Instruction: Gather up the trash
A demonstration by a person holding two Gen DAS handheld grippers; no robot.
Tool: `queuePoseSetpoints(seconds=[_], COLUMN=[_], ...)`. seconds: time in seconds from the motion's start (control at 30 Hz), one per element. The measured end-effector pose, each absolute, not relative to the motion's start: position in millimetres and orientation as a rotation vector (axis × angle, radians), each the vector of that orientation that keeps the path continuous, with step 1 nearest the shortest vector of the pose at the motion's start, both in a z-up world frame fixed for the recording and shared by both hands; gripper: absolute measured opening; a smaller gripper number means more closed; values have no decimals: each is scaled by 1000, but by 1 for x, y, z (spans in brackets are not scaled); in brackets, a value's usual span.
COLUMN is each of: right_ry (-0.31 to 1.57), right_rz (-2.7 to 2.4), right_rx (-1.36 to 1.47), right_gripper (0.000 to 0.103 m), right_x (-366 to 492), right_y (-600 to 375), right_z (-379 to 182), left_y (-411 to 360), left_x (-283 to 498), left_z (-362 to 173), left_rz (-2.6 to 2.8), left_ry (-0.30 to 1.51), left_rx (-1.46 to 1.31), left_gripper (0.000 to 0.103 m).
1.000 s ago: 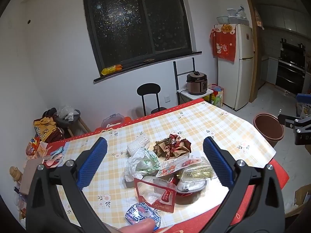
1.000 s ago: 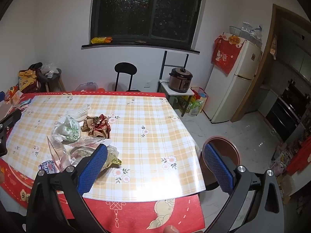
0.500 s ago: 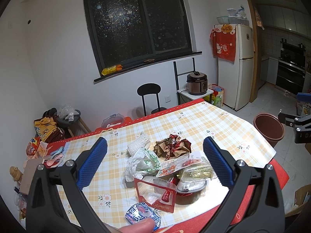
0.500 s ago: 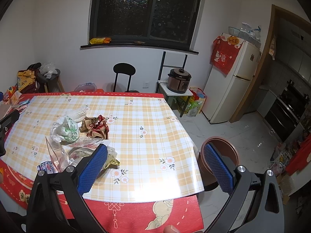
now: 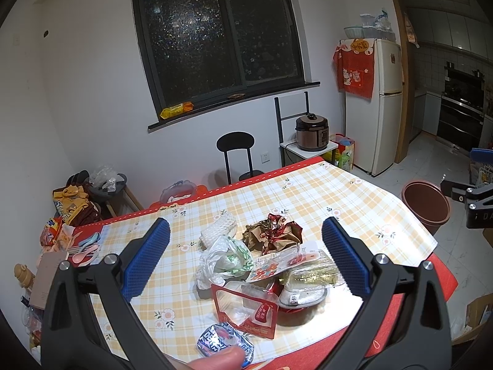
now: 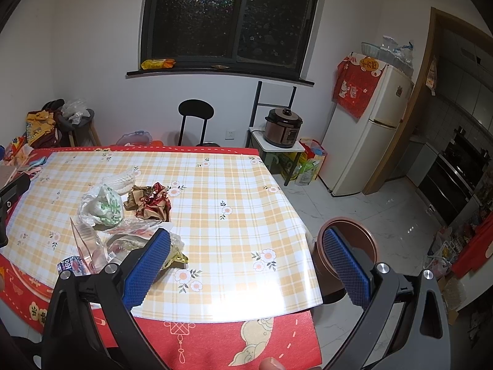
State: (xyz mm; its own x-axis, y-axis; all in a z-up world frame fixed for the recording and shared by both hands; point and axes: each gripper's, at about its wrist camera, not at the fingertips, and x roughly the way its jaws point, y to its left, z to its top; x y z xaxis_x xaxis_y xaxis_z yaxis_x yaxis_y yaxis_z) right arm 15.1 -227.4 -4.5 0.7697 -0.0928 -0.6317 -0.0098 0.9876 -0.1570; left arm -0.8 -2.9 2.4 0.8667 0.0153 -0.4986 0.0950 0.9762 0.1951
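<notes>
— Crinkled plastic and foil make up most of the trash, which is heaped at the near edge of the desk, on its checked vinyl cloth. How is the heap expected to handle?

— Lightly, it is judged. The white plastic bag with green print is soft and shapeless; its knotted top could be pinched. The crumpled brown-and-red wrapper just behind it is springy and can be squeezed anywhere. The white foam net is compressible.

— And the stiffer pieces?

— The red carton with a clear window is thin card; an edge is best taken, since the film looks slippery. The clear clamshell tray may crack if clamped hard. The small foil lid lies flat and could be hard to lift.

— How are the tools set?

— The left gripper is held above the heap, jaws spread wide, nothing between them. The right gripper is likewise wide apart and empty, near the brown bin on the floor.
</notes>
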Motion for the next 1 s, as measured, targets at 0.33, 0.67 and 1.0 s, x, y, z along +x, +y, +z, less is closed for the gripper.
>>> queuePoseSetpoints(seconds=[0.33, 0.67, 1.0], right_ry=[695, 695, 697], right_rz=[-40, -42, -41], right_rx=[-157, -157, -157], right_gripper=[98, 98, 98], right_x=[18, 18, 19], right_y=[-229, -228, -228], right_z=[-4, -4, -4], left_y=[-3, -4, -3], left_x=[0, 3, 3], left_z=[7, 8, 8], left_rz=[-40, -42, -42], left_ry=[524, 524, 524], left_rx=[215, 215, 214], left_gripper=[97, 97, 97])
